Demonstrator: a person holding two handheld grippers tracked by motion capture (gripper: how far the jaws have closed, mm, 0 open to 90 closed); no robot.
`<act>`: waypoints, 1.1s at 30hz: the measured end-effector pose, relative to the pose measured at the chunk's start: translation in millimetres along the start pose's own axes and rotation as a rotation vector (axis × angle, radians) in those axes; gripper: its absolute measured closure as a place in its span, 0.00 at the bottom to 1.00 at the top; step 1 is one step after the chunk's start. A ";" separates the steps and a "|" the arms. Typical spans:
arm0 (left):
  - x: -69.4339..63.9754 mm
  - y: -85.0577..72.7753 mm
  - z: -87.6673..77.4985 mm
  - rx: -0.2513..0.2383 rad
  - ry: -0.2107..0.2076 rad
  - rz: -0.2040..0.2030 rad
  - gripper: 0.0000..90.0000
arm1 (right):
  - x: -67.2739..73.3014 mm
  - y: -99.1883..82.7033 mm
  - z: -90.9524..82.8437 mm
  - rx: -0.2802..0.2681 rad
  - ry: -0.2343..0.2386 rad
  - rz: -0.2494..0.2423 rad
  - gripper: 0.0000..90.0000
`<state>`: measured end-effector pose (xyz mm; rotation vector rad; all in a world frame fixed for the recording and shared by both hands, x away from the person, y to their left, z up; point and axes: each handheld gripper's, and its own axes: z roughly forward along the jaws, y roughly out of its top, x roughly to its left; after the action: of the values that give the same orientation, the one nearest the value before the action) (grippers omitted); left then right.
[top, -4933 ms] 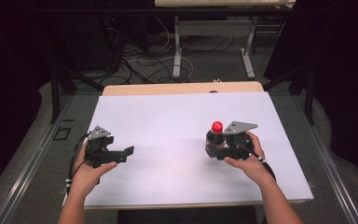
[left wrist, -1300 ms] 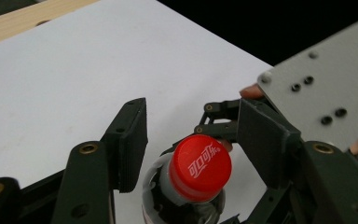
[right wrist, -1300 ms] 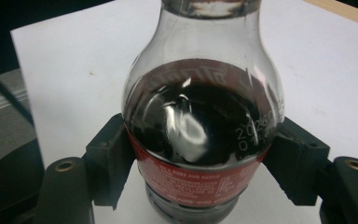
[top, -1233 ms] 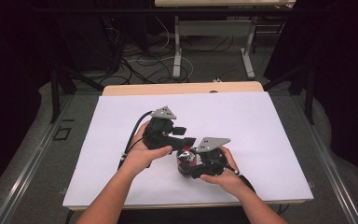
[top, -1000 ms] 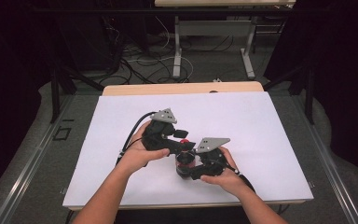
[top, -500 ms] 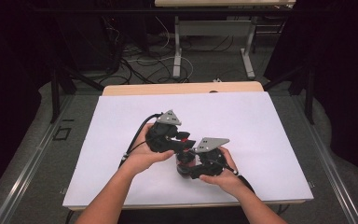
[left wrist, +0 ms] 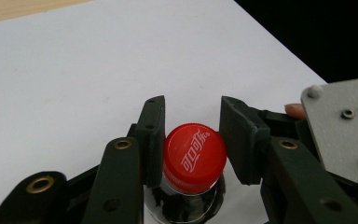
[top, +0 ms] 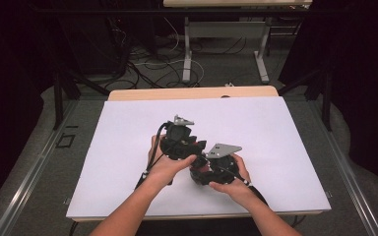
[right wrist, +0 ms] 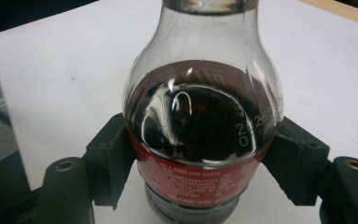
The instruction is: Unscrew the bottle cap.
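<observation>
A small glass cola bottle with dark drink and a red label stands upright on the white table. In the right gripper view, my right gripper is shut on the bottle's body, one jaw pressing each side of the label. The bottle's red screw cap sits between the jaws of my left gripper, which close on its sides from above. From the high view, both grippers meet near the table's front middle, the left gripper over the right gripper.
The white sheet covers the table, with a wooden strip along the far edge. Beyond it are cables on the floor and another table's legs. The grey plate of the right gripper shows beside the cap.
My left gripper has travelled from the table's left to the bottle and settled over its cap. The right gripper brought the bottle from the right toward the front middle and now holds still.
</observation>
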<state>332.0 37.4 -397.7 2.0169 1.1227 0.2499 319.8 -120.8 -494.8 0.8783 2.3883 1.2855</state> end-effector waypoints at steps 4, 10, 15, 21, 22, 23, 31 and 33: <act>-3.7 1.1 1.7 0.000 0.016 -0.013 0.68 | -1.6 -1.3 0.6 -0.014 0.002 0.001 0.33; 8.5 5.8 -1.5 -0.005 -0.166 0.088 0.53 | -5.7 -0.4 -2.6 -0.005 0.043 0.012 0.33; 23.3 8.0 -7.8 -0.044 -0.252 0.207 0.49 | -8.9 -0.6 -3.7 -0.021 0.084 0.031 0.33; 33.8 5.2 -8.8 -0.028 -0.363 0.276 0.53 | -6.3 0.3 -3.6 -0.020 0.123 0.017 0.33; 36.4 6.0 -9.7 0.005 -0.387 0.306 0.55 | -6.4 0.7 -4.2 -0.004 0.135 0.014 0.33; 36.0 4.6 -8.3 -0.007 -0.389 0.308 0.57 | -5.5 0.2 -3.1 -0.015 0.142 0.003 0.33; 40.7 2.2 -5.0 0.025 -0.413 0.358 0.66 | -3.5 1.4 -3.4 -0.023 0.158 -0.014 0.33; 41.2 2.2 -4.9 0.027 -0.420 0.364 0.67 | -3.2 1.4 -3.3 -0.024 0.157 -0.017 0.33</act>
<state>355.1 71.8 -401.0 2.1587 0.5002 -0.0110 321.1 -124.4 -491.9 0.7753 2.4865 1.4219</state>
